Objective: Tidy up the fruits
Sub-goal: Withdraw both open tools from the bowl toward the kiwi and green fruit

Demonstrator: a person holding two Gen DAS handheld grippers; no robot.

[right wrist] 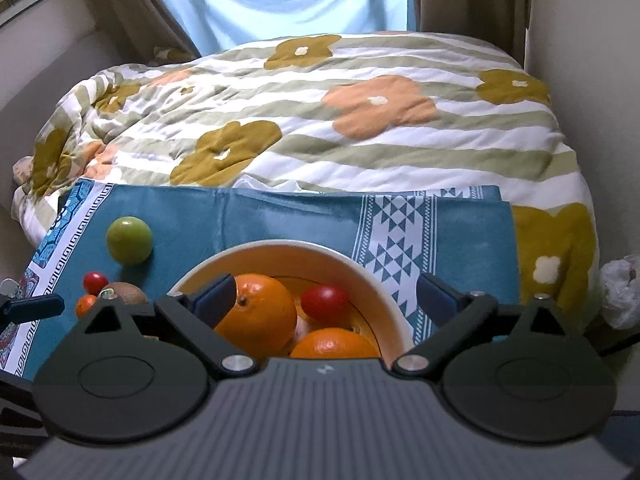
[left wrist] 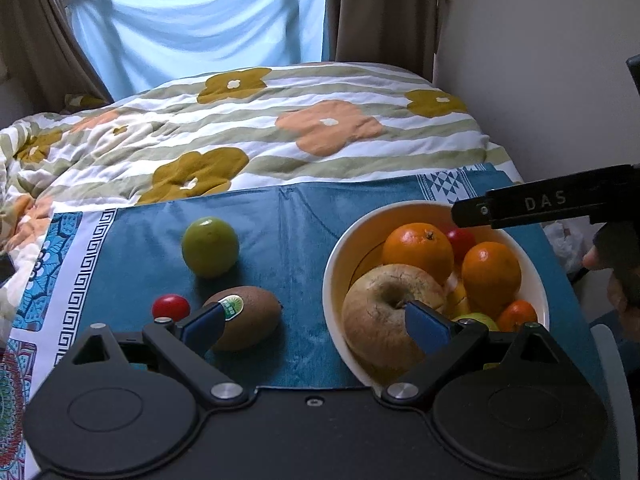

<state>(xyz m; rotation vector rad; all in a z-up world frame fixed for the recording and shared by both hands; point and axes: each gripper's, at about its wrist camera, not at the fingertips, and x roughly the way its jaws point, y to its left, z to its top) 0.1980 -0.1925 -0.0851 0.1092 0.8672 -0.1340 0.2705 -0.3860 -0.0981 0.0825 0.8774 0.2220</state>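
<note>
A white bowl on a teal cloth holds a brownish apple, two oranges, a red cherry tomato and smaller fruit. On the cloth to its left lie a green round fruit, a kiwi and a red cherry tomato. My left gripper is open and empty, low over the cloth between kiwi and bowl. My right gripper is open and empty above the bowl, over an orange and a tomato. It also shows in the left wrist view.
The cloth covers a small table beside a bed with a flowered quilt. A small orange fruit lies by the kiwi. A wall is to the right, curtains behind. A plastic bag sits at far right.
</note>
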